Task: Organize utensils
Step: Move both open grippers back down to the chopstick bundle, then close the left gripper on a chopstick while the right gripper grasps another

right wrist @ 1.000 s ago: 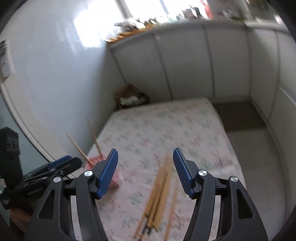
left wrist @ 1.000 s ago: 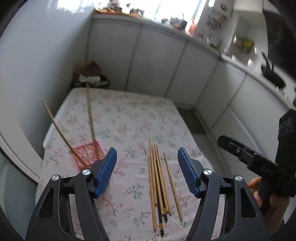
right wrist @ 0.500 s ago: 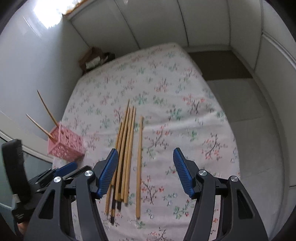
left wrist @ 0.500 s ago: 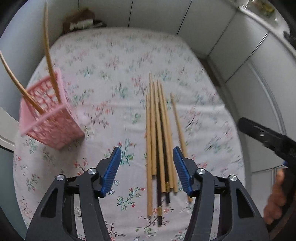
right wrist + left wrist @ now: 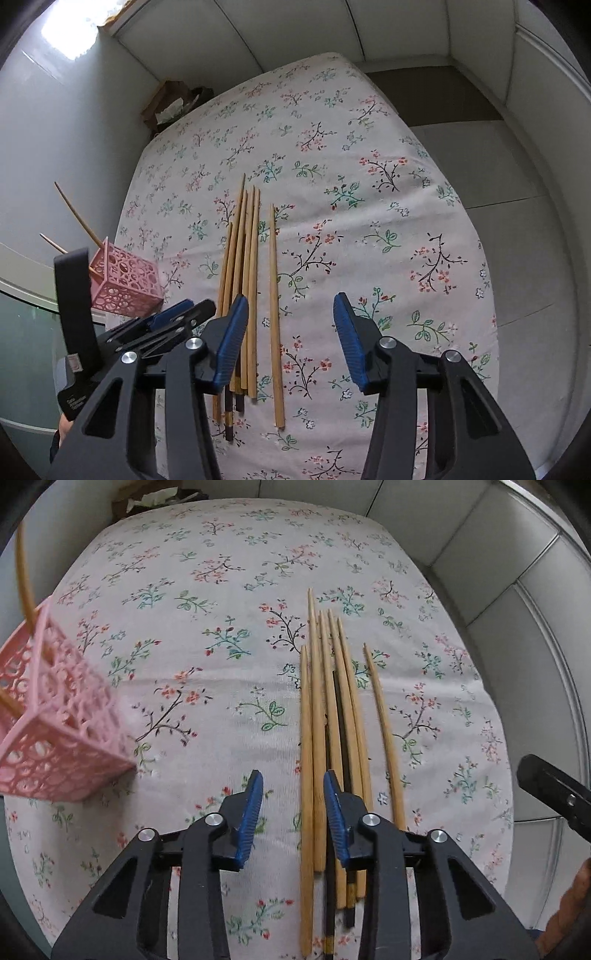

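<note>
The left claw (image 5: 293, 805) points steeply down at a bench (image 5: 221, 590) covered in a white cloth printed with small flowers. Its blue pads (image 5: 251, 808) have just been closing and now stand narrowly apart, not pressing on anything; two light wooden chopsticks at the left edge of the bundle of chopsticks (image 5: 332, 720) lie on the cloth in the gap between them, and the rest of the bundle runs under and past its right pad. The bundle holds light wooden sticks with at least one dark stick among them (an exact count is hard where they overlap). One single chopstick (image 5: 384, 734) lies apart, just to the right of the bundle, and well right of this claw.

To the far left of the left claw stands a pink lattice basket (image 5: 55, 731), with two chopsticks leaning up out of it.

The right claw (image 5: 290, 330) also tilts down at the cloth. Its jaws have just been closing too, yet they are spread wide and grip nothing. The single chopstick (image 5: 274, 314) lies on the cloth between its pads, nearer the left one, and the bundle (image 5: 240, 258) runs under its left pad. The left claw (image 5: 173, 317) shows beyond that pad, with the pink basket (image 5: 127, 282) just past it
</note>
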`<state>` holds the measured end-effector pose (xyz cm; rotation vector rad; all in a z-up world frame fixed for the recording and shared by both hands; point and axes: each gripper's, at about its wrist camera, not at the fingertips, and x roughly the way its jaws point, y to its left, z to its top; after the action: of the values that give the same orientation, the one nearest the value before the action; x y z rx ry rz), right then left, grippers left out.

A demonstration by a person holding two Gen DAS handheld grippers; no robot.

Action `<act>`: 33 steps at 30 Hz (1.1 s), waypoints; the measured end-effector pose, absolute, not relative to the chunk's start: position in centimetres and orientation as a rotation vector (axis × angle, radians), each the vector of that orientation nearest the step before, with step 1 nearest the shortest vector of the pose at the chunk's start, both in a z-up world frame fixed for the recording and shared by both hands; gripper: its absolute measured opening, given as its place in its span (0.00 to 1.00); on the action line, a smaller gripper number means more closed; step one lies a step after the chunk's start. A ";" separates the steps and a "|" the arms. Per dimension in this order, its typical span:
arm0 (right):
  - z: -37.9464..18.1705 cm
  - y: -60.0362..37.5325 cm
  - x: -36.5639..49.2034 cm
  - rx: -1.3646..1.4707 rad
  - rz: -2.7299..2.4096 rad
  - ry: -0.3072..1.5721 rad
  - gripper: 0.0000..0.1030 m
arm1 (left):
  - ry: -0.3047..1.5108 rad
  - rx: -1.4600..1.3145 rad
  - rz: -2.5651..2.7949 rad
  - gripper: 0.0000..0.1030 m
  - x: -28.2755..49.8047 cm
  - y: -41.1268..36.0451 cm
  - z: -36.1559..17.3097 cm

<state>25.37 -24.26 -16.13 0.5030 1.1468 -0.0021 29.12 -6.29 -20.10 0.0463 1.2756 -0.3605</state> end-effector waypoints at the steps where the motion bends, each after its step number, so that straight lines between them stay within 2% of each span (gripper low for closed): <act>1: -16.2 -24.3 25.4 0.502 -0.001 1.149 0.47 | 1.284 0.056 -0.353 0.23 29.3 -6.5 -20.4; 2: -16.2 -24.2 25.4 0.500 0.001 1.152 0.47 | 1.293 0.063 -0.346 0.18 29.5 -6.4 -20.7; 5: -16.4 -24.1 25.6 0.493 -0.006 1.157 0.47 | 1.288 0.072 -0.350 0.14 29.7 -6.5 -20.7; 11: -16.8 -23.9 26.0 0.493 -0.012 1.171 0.47 | 1.289 0.111 -0.378 0.12 30.0 -7.8 -21.0; 16: -17.0 -23.6 26.1 0.483 0.000 1.174 0.47 | 1.279 0.173 -0.364 0.15 30.3 -8.8 -21.8; 19: -17.1 -23.7 26.3 0.476 -0.003 1.179 0.47 | 1.276 0.182 -0.369 0.07 31.0 -9.2 -22.0; 22: -17.5 -24.0 26.7 0.460 -0.013 1.187 0.47 | 1.276 0.146 -0.372 0.06 30.8 -8.5 -21.7; 26: -18.5 -24.1 27.5 0.444 -0.009 1.224 0.34 | 1.183 0.078 -0.404 0.06 30.4 -7.5 -19.2; 33: -20.5 -22.0 29.4 0.365 0.037 1.288 0.31 | 1.073 -0.030 -0.470 0.06 28.4 -6.0 -14.8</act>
<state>29.40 -21.95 -20.51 0.3645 1.2883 0.0375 28.42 -5.99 -14.81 -0.0295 1.0731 -0.4701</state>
